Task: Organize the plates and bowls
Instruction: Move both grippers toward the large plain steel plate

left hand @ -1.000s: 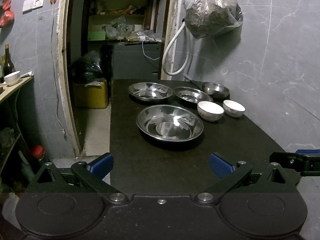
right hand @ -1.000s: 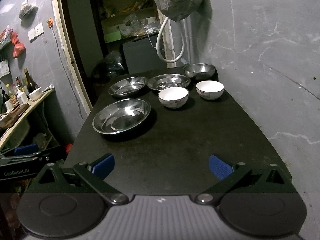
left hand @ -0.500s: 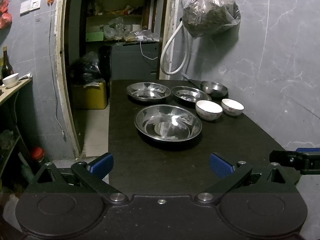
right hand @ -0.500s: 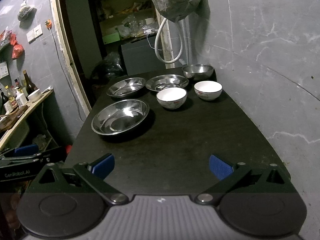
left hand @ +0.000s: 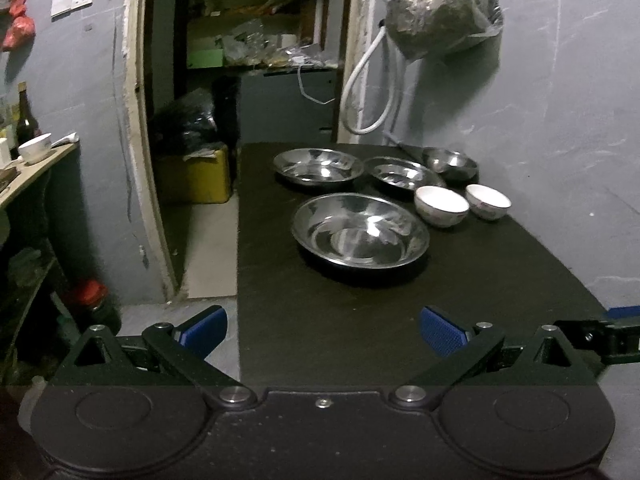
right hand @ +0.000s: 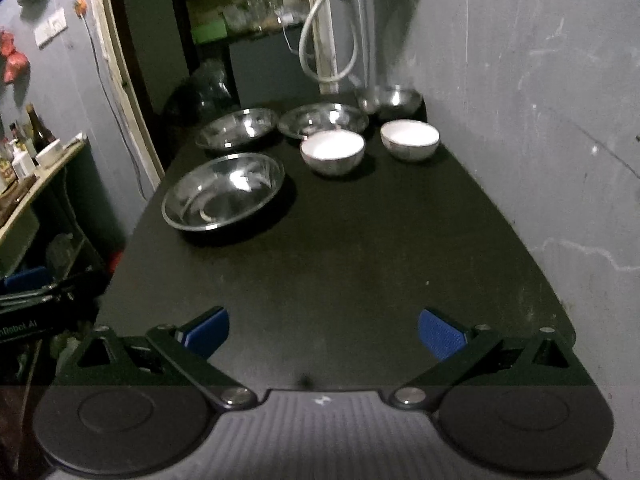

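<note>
Left wrist view: the left gripper (left hand: 322,326) hangs low over the near end of the black table (left hand: 360,320), its blue pads (left hand: 202,326) spread wide with nothing between them; it seems to be held back here so the whole spread of dishes stays in sight before one is chosen. Straight ahead of the tongs, slightly to their right, sits the large steel basin (left hand: 360,234), the nearest dish and well apart from the fingertips; beyond it, to the left, a steel plate (left hand: 318,165), and to the right a second steel plate (left hand: 404,174); farther right a small steel bowl (left hand: 450,162) against the wall. Two white bowls (left hand: 441,205) stand side by side to the right of the basin, the far one (left hand: 488,201) close to the wall; every dish lies singly on the table, so the stacking has probably not begun. At the right edge a piece of the other tool shows, level with this one.

Right wrist view: the right gripper (right hand: 322,330) likewise stands wide apart and empty over the near table edge (right hand: 340,280); the picture is slightly blurred. The basin (right hand: 224,192) lies ahead and to the left of these tongs; the nearer white bowl (right hand: 333,151) almost dead ahead, its twin (right hand: 410,139) ahead to the right; both are well apart from the pads. The two plates (right hand: 236,127) and the small steel bowl (right hand: 390,100) line the far end. Judging by the alignment, the white bowls suit this hand best; nesting them looks an easy first move.
</note>
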The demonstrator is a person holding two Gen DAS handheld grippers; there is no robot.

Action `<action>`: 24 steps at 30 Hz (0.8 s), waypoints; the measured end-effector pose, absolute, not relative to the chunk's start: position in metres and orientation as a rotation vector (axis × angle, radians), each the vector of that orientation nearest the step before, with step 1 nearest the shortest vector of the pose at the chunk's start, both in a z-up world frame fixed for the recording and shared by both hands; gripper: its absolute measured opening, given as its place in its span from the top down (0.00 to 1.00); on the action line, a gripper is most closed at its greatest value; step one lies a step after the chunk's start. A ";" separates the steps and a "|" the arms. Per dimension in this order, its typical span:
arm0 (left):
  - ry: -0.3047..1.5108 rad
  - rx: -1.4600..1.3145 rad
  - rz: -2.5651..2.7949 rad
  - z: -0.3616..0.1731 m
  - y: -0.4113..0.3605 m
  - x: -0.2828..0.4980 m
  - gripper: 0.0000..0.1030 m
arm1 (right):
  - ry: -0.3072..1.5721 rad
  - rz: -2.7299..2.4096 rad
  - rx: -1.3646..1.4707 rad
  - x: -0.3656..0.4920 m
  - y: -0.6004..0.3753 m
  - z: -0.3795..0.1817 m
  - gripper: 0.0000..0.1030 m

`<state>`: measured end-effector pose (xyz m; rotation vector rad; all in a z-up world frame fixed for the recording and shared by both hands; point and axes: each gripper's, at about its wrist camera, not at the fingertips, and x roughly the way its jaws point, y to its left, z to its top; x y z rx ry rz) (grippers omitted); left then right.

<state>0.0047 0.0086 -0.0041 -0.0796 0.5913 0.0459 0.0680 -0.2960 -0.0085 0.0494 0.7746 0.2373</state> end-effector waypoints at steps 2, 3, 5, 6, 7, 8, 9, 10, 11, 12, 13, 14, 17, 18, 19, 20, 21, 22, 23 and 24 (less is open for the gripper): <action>0.601 -0.082 0.057 -0.005 0.011 0.006 0.01 | 0.790 0.233 0.051 0.069 -0.295 -0.009 0.00; 0.605 -0.081 0.060 -0.005 0.012 0.007 0.01 | 0.793 0.231 0.050 0.069 -0.294 -0.009 0.00; 0.612 -0.079 0.066 -0.006 0.013 0.009 0.01 | 0.797 0.227 0.044 0.071 -0.293 -0.007 0.00; 0.616 -0.078 0.067 -0.006 0.013 0.010 0.01 | 0.798 0.226 0.041 0.071 -0.292 -0.006 0.00; 0.619 -0.076 0.068 -0.007 0.013 0.011 0.01 | 0.799 0.225 0.040 0.072 -0.291 -0.006 0.00; 0.621 -0.074 0.069 -0.007 0.013 0.011 0.01 | 0.799 0.226 0.039 0.074 -0.291 -0.005 0.00; 0.623 -0.073 0.070 -0.007 0.013 0.012 0.01 | 0.801 0.227 0.038 0.076 -0.291 -0.005 0.00; 0.626 -0.072 0.070 -0.007 0.013 0.014 0.01 | 0.801 0.229 0.037 0.077 -0.290 -0.004 0.00; 0.629 -0.072 0.070 -0.007 0.013 0.016 0.01 | 0.802 0.230 0.035 0.078 -0.290 -0.003 0.00; 0.633 -0.072 0.070 -0.008 0.013 0.017 0.01 | 0.804 0.230 0.034 0.078 -0.290 -0.003 0.00; 0.635 -0.072 0.070 -0.008 0.013 0.019 0.01 | 0.805 0.231 0.033 0.080 -0.290 -0.003 0.00; 0.637 -0.072 0.070 -0.008 0.013 0.021 0.01 | 0.808 0.232 0.032 0.083 -0.290 -0.002 0.00; 0.645 -0.075 0.075 -0.009 0.013 0.029 0.01 | 0.815 0.235 0.031 0.091 -0.289 -0.002 0.00; 0.647 -0.078 0.078 -0.009 0.013 0.032 0.01 | 0.817 0.237 0.030 0.095 -0.289 -0.002 0.00; 0.650 -0.081 0.082 -0.009 0.013 0.036 0.01 | 0.818 0.239 0.029 0.099 -0.288 -0.002 0.00; 0.653 -0.084 0.086 -0.009 0.014 0.040 0.01 | 0.821 0.242 0.026 0.103 -0.288 -0.002 0.00; 0.657 -0.086 0.090 -0.009 0.014 0.044 0.01 | 0.823 0.245 0.024 0.107 -0.288 -0.002 0.00; 0.660 -0.092 0.095 -0.008 0.015 0.049 0.01 | 0.825 0.248 0.020 0.112 -0.287 -0.001 0.00; 0.661 -0.099 0.098 -0.008 0.015 0.054 0.01 | 0.826 0.250 0.018 0.117 -0.287 -0.001 0.00; 0.662 -0.107 0.101 -0.007 0.016 0.060 0.01 | 0.828 0.253 0.015 0.123 -0.287 0.000 0.00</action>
